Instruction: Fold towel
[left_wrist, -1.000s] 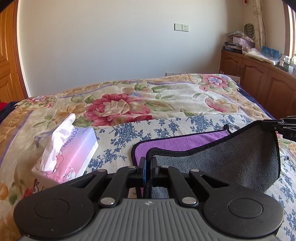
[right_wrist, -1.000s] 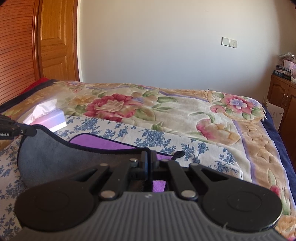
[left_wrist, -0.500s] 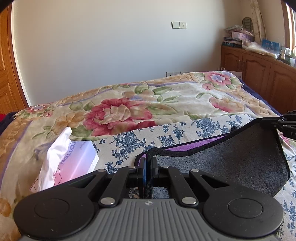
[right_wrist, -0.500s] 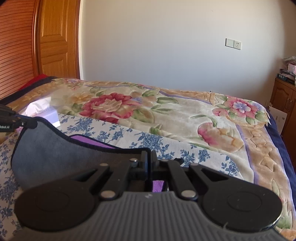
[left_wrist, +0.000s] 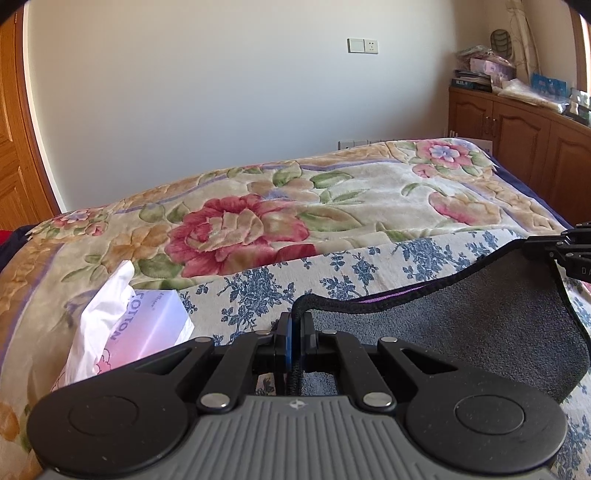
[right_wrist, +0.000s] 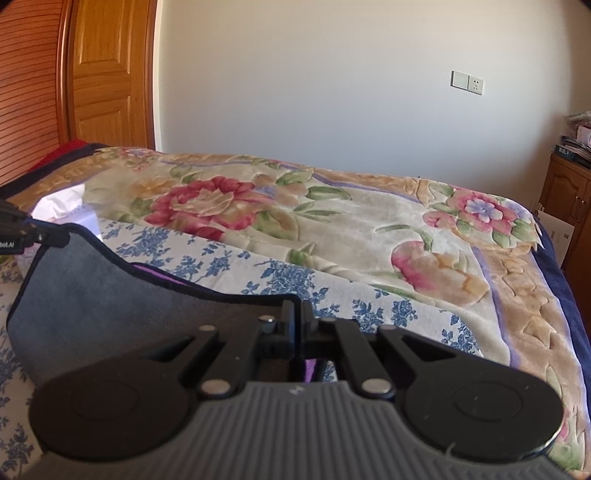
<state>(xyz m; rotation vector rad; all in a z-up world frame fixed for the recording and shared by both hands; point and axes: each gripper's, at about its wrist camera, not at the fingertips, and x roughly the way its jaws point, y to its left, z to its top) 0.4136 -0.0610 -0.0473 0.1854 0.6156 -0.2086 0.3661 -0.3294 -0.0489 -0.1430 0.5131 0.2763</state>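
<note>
My left tongs (left_wrist: 293, 325) are clenched on one corner of the grey microfibre towel with a purple underside and dark bound edge (left_wrist: 461, 328), and my right tongs (right_wrist: 297, 317) are pinched tight on the opposite corner of the same edge. The towel hangs between them, lifted off the blue-flowered white sheet (left_wrist: 332, 273), its gripped edge sagging in a shallow curve from one set of tongs to the other. That long axis runs side to side across me, and the grey face is turned toward my cameras. A sliver of purple shows just behind the top edge. The lower part droops toward the sheet; I cannot tell whether it touches. To my left, a pink-and-white tissue box with a white tissue sticking up (left_wrist: 140, 332) sits on the big floral blanket (left_wrist: 240, 229), near the towel's left corner but apart from it.
</note>
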